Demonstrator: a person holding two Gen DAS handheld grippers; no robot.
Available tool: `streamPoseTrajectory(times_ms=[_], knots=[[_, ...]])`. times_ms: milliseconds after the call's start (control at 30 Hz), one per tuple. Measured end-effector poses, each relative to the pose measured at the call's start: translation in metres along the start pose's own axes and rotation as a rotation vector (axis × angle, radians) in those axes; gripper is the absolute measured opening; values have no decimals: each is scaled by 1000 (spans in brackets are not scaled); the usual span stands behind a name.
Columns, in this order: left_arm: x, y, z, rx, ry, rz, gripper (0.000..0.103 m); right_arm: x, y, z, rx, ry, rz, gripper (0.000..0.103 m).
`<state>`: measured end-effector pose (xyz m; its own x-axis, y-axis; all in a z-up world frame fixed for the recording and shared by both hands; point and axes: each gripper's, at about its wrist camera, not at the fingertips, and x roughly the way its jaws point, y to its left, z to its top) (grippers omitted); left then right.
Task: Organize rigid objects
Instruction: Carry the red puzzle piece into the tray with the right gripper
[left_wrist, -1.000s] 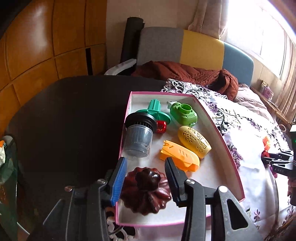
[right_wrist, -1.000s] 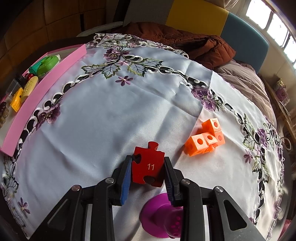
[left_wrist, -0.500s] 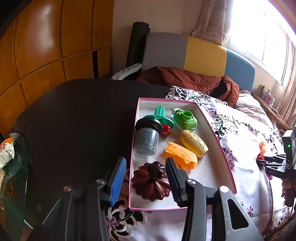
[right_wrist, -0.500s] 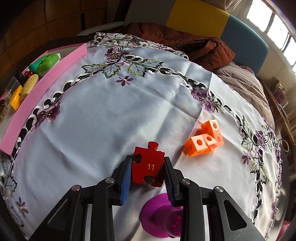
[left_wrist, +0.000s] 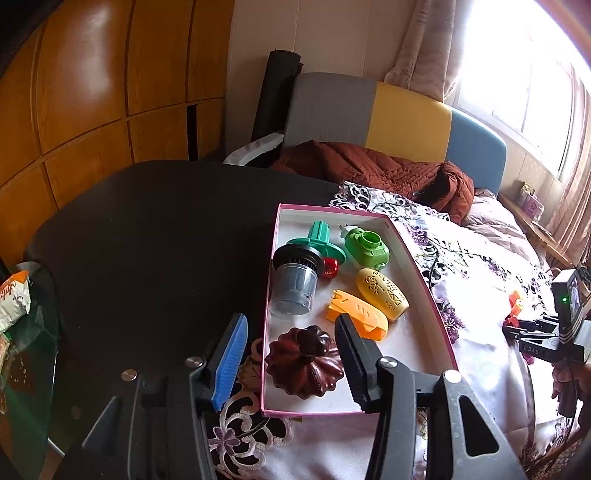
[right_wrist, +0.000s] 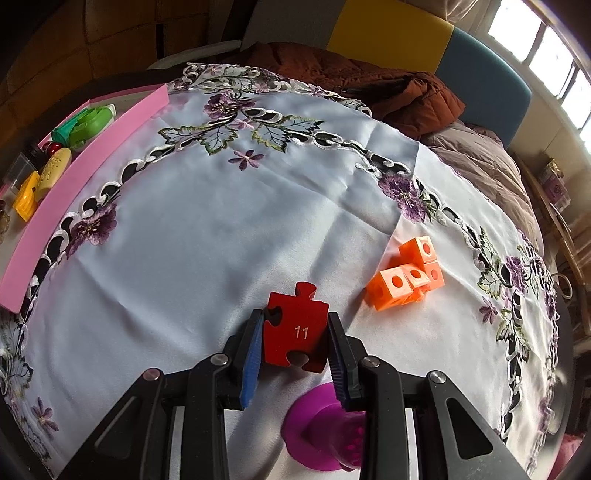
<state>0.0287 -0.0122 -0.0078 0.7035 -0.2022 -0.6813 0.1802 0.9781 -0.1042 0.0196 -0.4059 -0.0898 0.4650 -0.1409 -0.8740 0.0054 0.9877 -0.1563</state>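
Observation:
My left gripper (left_wrist: 291, 354) is open and empty, held above the near end of the pink-rimmed box (left_wrist: 436, 310). A dark red fluted lid (left_wrist: 303, 363) lies in the box below the fingers. The box also holds a grey cup (left_wrist: 293, 282), a green funnel (left_wrist: 319, 240), a green holder (left_wrist: 367, 247), a yellow case (left_wrist: 382, 293) and an orange clip (left_wrist: 356, 314). My right gripper (right_wrist: 295, 354) is shut on a red puzzle piece (right_wrist: 295, 332) marked 11, just above the cloth. The box also shows at the far left of the right wrist view (right_wrist: 85, 177).
An orange block cluster (right_wrist: 406, 277) lies on the embroidered tablecloth (right_wrist: 221, 240) right of the puzzle piece. A magenta suction-cup toy (right_wrist: 321, 432) sits under my right gripper. The dark tabletop (left_wrist: 147, 240) spreads left of the box. A sofa with a brown coat (left_wrist: 369, 173) stands behind.
My left gripper has pulled back and up from the box, leaving the dark red lid lying in it. The right gripper holds still with the puzzle piece.

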Motion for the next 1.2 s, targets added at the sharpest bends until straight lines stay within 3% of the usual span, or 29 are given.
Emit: streamPoseTrajectory(times_ms=[300,500,833,1033,1200], knots=[[-10,9,-4,-15,-12,-13,50,-3,5,5,44,26,-65,32],[-14,25,-4,-62,-22,-7,50,-29,12,14,112,-60,-49,32],[-15,54,-7,-134,-16,30,50,-85,81,54,65,-243,140,32],[-10,56,-10,-135,0,21,50,-89,153,78,-39,-266,277,32],[-7,58,-13,-136,11,13,50,-78,197,102,-85,-258,332,32]])
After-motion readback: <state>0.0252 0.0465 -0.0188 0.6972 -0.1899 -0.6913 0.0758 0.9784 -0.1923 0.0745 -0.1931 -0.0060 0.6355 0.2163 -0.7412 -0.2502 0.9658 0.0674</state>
